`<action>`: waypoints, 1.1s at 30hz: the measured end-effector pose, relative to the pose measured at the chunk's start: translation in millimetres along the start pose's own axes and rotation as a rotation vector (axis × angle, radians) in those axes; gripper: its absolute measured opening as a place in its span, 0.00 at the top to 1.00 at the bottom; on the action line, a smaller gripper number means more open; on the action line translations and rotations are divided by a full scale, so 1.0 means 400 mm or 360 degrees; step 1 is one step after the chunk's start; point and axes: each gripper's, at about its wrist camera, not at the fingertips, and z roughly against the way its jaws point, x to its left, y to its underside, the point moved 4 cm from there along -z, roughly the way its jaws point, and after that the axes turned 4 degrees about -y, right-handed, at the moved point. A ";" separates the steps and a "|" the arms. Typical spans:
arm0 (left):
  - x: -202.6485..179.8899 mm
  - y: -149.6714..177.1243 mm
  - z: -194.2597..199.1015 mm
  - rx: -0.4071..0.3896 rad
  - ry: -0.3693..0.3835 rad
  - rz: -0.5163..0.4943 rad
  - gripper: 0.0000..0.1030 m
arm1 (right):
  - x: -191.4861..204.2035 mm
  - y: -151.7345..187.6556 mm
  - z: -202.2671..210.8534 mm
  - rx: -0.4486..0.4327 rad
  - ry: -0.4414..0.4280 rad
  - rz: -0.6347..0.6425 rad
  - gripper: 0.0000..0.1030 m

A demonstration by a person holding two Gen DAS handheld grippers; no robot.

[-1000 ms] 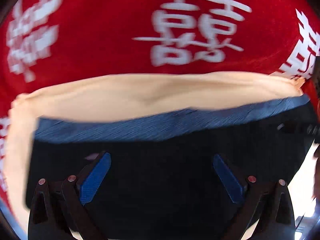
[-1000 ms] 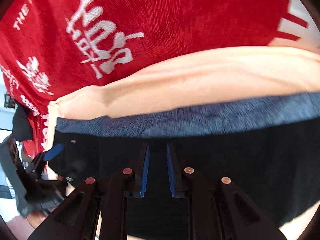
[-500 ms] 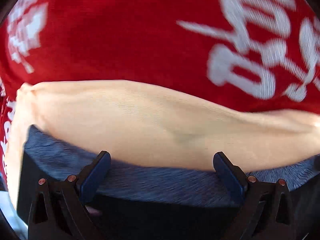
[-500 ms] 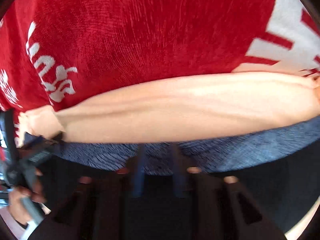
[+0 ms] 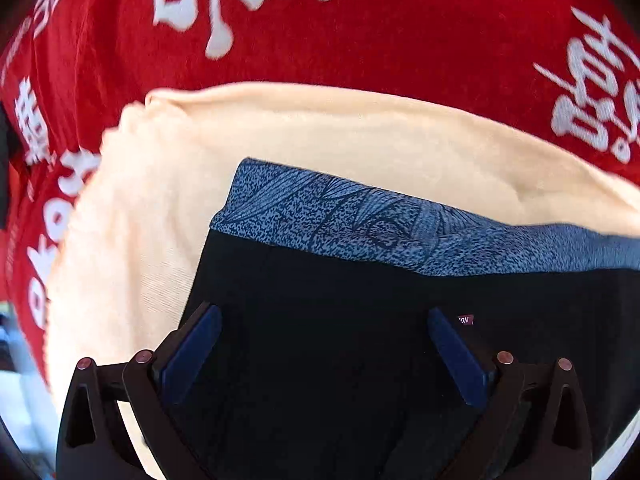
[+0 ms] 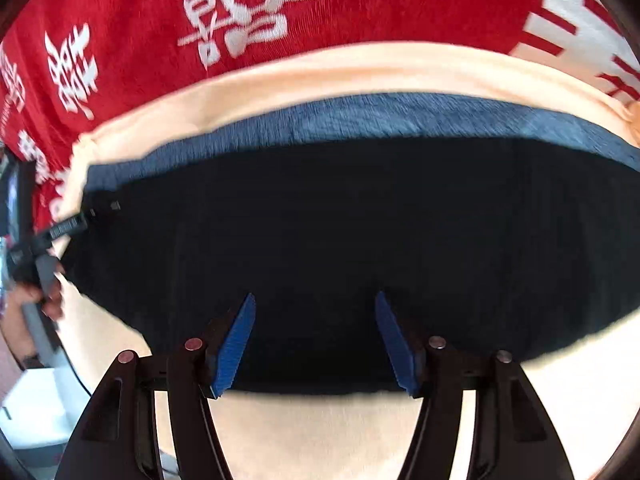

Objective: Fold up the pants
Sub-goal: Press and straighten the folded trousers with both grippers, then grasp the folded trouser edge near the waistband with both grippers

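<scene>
Black pants (image 5: pixel 340 300) with a speckled blue waistband (image 5: pixel 340 220) lie folded flat on a cream cloth (image 5: pixel 140 220). My left gripper (image 5: pixel 324 356) hovers open over the black fabric near the waistband's left end, with nothing gripped. In the right wrist view the pants (image 6: pixel 340 220) fill the middle, with the waistband (image 6: pixel 360 120) along the far side. My right gripper (image 6: pixel 316 344) is above the pants' near edge; its jaws are opening and the pads press on nothing. The left gripper (image 6: pixel 60 228) shows at the pants' left end, held by a hand (image 6: pixel 52 300).
A red cloth (image 5: pixel 400 40) with white characters covers the surface beyond the cream cloth. Bare cream cloth (image 6: pixel 320 432) lies in front of the pants' near edge. A small dark red label (image 5: pixel 465 319) sits on the pants by the left gripper's right finger.
The right jaws, nearly shut a second ago, have spread wide. Both views swung out over the cream cloth and came back above the pants. The left view now shows the waistband's left corner.
</scene>
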 end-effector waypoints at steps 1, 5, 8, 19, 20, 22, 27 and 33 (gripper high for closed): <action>-0.009 -0.003 0.012 -0.0004 -0.0035 -0.0045 0.00 | 0.003 0.015 0.011 0.0004 0.0012 -0.0007 0.36; -0.106 0.038 0.121 -0.0023 0.0043 -0.0121 0.00 | 0.029 0.055 0.048 -0.0020 0.0009 -0.0017 0.36; -0.184 0.100 0.211 -0.0035 0.0225 -0.0185 0.00 | 0.024 0.089 0.060 -0.0018 0.0015 -0.0151 0.35; -0.507 0.187 0.277 0.0129 0.0482 -0.0193 0.00 | -0.147 0.201 0.142 -0.0056 0.0137 -0.0500 0.29; -0.506 0.176 0.259 0.0125 0.0471 -0.0210 0.00 | -0.170 0.210 0.142 -0.0048 0.0143 -0.0520 0.29; -0.478 0.169 0.213 0.0115 0.0434 -0.0242 0.00 | -0.225 0.222 0.145 -0.0029 0.0166 -0.0556 0.29; -0.535 0.151 0.246 0.0070 0.0338 -0.0321 0.00 | -0.347 0.199 0.193 -0.0107 0.0156 -0.0651 0.29; -0.671 0.119 0.288 0.0021 0.0339 -0.0377 0.00 | -0.495 0.152 0.225 -0.0166 0.0107 -0.0779 0.29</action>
